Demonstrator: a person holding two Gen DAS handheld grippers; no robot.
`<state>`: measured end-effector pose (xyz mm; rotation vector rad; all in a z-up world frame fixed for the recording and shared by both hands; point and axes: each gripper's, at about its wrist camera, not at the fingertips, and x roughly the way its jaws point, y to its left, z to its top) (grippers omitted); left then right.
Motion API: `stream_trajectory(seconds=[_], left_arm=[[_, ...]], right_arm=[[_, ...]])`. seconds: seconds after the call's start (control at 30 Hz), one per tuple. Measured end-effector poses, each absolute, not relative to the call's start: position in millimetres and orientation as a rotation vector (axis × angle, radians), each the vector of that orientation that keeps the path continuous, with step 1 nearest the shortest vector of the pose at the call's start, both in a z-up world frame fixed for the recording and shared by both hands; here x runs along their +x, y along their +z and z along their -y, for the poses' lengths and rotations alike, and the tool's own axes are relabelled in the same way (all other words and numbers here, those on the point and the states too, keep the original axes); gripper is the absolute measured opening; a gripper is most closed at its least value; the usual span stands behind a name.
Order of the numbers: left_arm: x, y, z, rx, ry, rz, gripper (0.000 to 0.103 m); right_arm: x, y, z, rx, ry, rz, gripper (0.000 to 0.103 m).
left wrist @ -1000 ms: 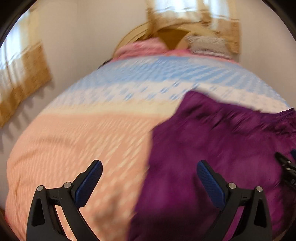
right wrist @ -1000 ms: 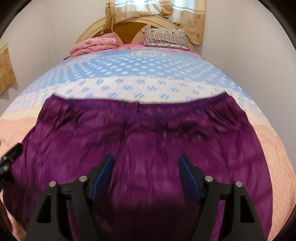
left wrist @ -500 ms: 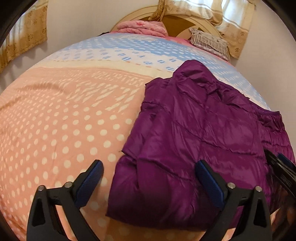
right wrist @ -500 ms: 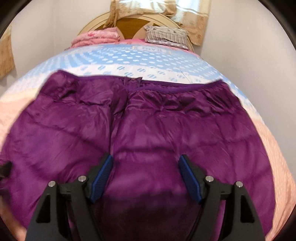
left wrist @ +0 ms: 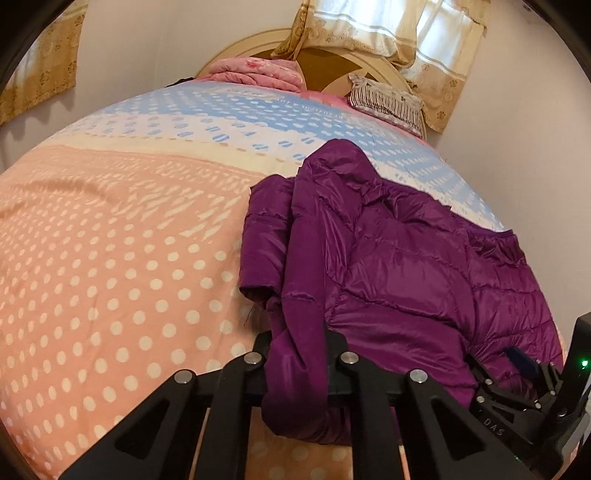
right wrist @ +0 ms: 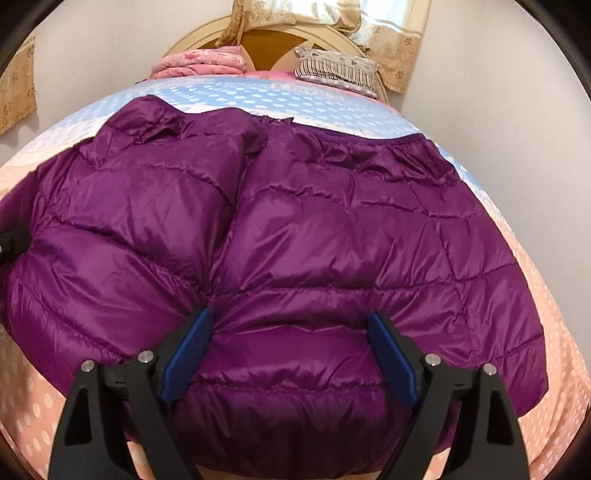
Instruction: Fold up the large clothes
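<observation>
A purple quilted jacket [right wrist: 314, 240] lies spread on a bed, over a polka-dot bedspread [left wrist: 110, 266] whose near part is peach with white dots and whose far part is pale blue and white. In the left wrist view the jacket occupies the right half of the bed, and one of its sleeves or edge folds [left wrist: 299, 325] runs toward the camera. The left hand-held gripper [left wrist: 297, 354] is closing on this fold: its black fingers [left wrist: 343, 354] stand close together with the purple fabric pinched between them, the cloth bulging out below the grip. At the lower right edge of the same view part of the right hand-held gripper appears against the jacket, with a small green light beside it. In the right wrist view the right hand-held gripper [right wrist: 288, 350] sits over the near hem of the jacket with its jaws widening; the blue pads [right wrist: 391, 358] stand well apart, the puffed fabric lying between them, and whether they press into it cannot be told. At the head of the bed a folded pink blanket [right wrist: 201, 62] and a striped pillow [right wrist: 338, 70] rest against a rounded wooden headboard [right wrist: 269, 44], with beige curtains [left wrist: 388, 33] hanging above.
</observation>
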<state>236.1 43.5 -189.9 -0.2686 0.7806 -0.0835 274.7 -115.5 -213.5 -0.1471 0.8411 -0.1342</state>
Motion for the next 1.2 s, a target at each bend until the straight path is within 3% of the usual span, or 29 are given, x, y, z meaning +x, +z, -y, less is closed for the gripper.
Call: stream_trajectory(seconds=[0.37, 0.57, 0.73, 0.93, 1.07, 1.2], left_arm=[[196.3, -157.4, -91.2, -0.311, -0.015, -0.715, 0.008], [184.8, -113.9, -83.2, -0.254, -0.025, -0.619, 0.007], [181.6, -72.0, -23.2, -0.116, -0.104, -0.520, 0.007], [186.5, -47.5, 89.3, 0.082, -0.264, -0.446, 0.007], [186.8, -64.5, 171.6, 0.249, -0.370, -0.438, 0.007], [180.0, -119.6, 248.6, 0.484, -0.479, -0.474, 0.007]], right_arm=[[256.3, -211.1, 72.5, -0.145, -0.017, -0.819, 0.088], [233.2, -170.2, 110.0, -0.012, 0.080, -0.745, 0.088], [213.0, -141.7, 199.8, 0.037, -0.075, -0.668, 0.094], [195.4, -151.1, 326.7, 0.108, -0.379, -0.705, 0.094], [169.5, -164.8, 386.1, 0.205, -0.479, -0.726, 0.094], [158.6, -177.9, 409.3, 0.247, -0.501, -0.752, 0.094]])
